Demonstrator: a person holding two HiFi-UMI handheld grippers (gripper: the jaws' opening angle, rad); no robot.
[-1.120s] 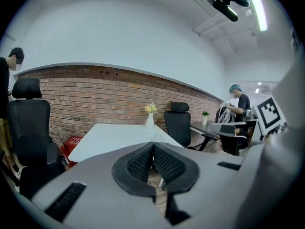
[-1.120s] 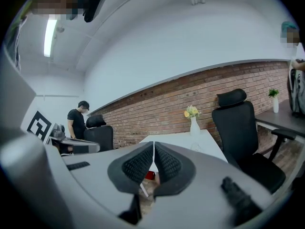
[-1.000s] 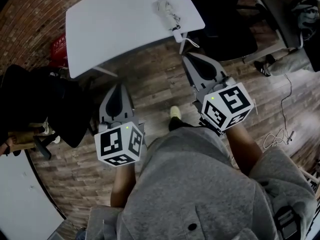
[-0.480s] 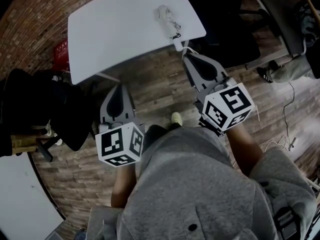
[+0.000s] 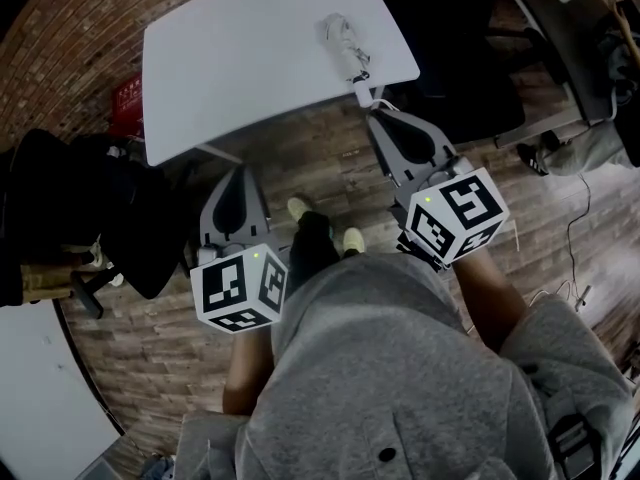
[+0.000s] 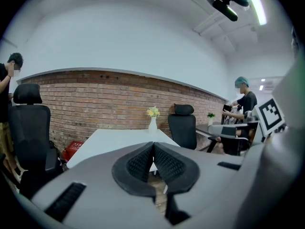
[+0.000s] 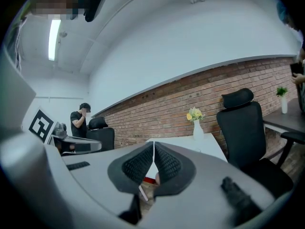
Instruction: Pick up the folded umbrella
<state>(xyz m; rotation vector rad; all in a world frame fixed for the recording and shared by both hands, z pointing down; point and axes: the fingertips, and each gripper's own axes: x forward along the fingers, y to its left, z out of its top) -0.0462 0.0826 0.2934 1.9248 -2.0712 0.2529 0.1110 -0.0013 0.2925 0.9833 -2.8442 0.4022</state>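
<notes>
The folded umbrella (image 5: 345, 48) is pale and lies on the white table (image 5: 240, 58), near its right front edge, with its handle end and strap (image 5: 364, 96) over that edge. My right gripper (image 5: 376, 117) is shut and empty, its tips just short of the handle end. My left gripper (image 5: 237, 172) is also shut and empty, over the wooden floor in front of the table. In the left gripper view the pads (image 6: 143, 162) meet at the tip (image 6: 153, 144). The right gripper view shows the same closed tips (image 7: 153, 144). Neither gripper view shows the umbrella.
A vase of flowers (image 6: 152, 120) stands at the table's far end. Black office chairs stand at the left (image 5: 70, 218) and beyond the table's right side (image 5: 450, 58). A red box (image 5: 126, 108) sits by the brick wall. A cable (image 5: 575, 268) lies on the floor. People stand in the background (image 7: 78, 120).
The table and umbrella have shifted slightly down and right in the head view. My leg and a shoe have stepped forward between the grippers. Both grippers stay shut.
</notes>
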